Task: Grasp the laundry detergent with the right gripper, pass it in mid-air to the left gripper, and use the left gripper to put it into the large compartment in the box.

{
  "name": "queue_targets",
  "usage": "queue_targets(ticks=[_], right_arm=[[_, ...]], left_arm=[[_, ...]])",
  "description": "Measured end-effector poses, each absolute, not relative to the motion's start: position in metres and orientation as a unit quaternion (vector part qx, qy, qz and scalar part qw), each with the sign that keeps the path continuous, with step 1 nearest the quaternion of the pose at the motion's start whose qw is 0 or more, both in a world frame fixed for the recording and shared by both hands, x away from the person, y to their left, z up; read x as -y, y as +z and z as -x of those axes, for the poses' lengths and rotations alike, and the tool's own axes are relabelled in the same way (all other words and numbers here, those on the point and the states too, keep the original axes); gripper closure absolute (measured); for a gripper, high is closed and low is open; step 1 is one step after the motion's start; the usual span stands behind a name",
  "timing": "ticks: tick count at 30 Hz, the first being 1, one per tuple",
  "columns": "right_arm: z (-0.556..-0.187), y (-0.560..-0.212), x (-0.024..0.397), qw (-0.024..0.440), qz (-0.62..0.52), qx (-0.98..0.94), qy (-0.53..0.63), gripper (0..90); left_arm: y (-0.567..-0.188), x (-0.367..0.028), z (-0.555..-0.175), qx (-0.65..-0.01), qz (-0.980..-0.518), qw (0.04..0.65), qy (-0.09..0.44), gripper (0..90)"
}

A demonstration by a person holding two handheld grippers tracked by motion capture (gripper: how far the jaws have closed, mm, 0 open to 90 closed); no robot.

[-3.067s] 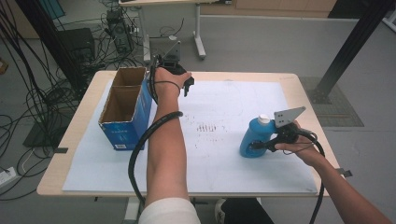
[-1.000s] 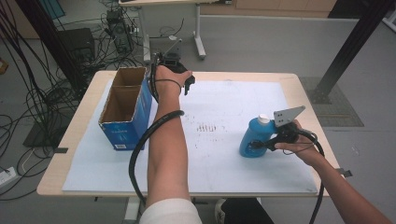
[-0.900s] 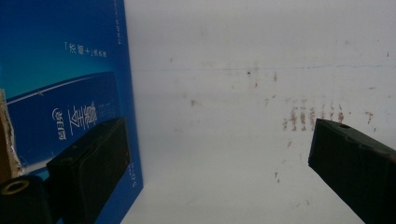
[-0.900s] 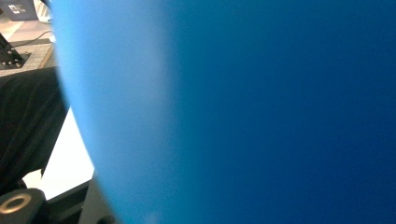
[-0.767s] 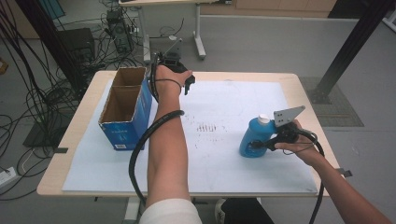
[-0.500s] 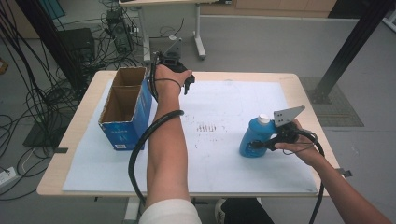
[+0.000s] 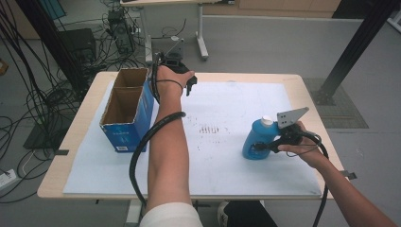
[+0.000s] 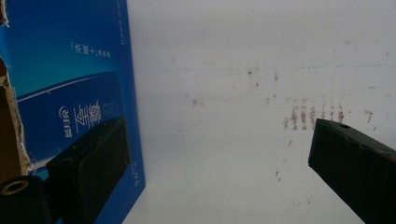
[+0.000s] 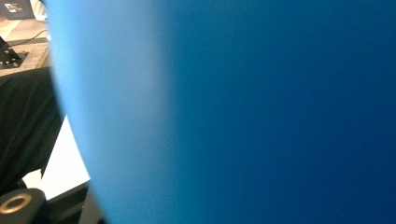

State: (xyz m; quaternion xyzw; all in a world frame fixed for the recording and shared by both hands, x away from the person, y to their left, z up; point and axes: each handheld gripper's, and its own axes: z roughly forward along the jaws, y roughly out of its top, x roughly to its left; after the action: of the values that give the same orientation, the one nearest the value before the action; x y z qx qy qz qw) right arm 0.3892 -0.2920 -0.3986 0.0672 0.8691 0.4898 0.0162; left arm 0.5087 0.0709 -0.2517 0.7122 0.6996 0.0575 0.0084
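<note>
A blue bottle (image 7: 254, 138) with a white cap stands upright on the right part of the white sheet (image 7: 222, 165). My right gripper (image 7: 261, 146) grips its lower body from the right, jaws shut on it. In the right gripper view the bottle (image 9: 257, 112) sits very close and blurred. My left gripper (image 7: 188, 85) hangs over the far edge of the sheet, just right of the open blue cardboard box (image 7: 126, 128). In the left gripper view its jaws (image 8: 210, 140) stand wide open with nothing between them, the box side (image 8: 70, 70) next to the left jaw.
The wooden table (image 7: 75, 142) carries the sheet, which has faint reddish marks (image 7: 208, 128) at its middle. Cables trail from both grippers over the table's front edge. Beyond the table are a floor with cable bundles, a desk frame (image 7: 201, 28) and a black post (image 7: 354, 47).
</note>
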Motion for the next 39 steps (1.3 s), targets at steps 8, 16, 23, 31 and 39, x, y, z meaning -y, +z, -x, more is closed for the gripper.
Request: queue_targets(ticks=[8, 16, 23, 31, 39], right_arm=[[-0.389, -0.398, 0.292, 0.016, -0.068, -0.869, 0.489, 43.6], [-0.388, -0.397, 0.291, 0.018, -0.07, -0.871, 0.485, 43.7], [-0.388, -0.397, 0.291, 0.02, -0.074, -0.871, 0.485, 43.6], [-0.387, -0.397, 0.291, 0.019, -0.085, -0.869, 0.486, 43.8], [-0.387, -0.397, 0.29, 0.019, -0.095, -0.87, 0.484, 44.1]], left_arm=[[-0.25, -0.071, -0.509, -0.699, -0.713, 0.01, 0.057, 6.0], [-0.247, -0.072, -0.508, -0.699, -0.713, 0.011, 0.059, 6.1], [-0.244, -0.074, -0.507, -0.699, -0.712, 0.012, 0.06, 6.1], [-0.239, -0.076, -0.505, -0.698, -0.713, 0.015, 0.062, 6.0], [-0.237, -0.079, -0.502, -0.695, -0.716, 0.018, 0.06, 6.1]])
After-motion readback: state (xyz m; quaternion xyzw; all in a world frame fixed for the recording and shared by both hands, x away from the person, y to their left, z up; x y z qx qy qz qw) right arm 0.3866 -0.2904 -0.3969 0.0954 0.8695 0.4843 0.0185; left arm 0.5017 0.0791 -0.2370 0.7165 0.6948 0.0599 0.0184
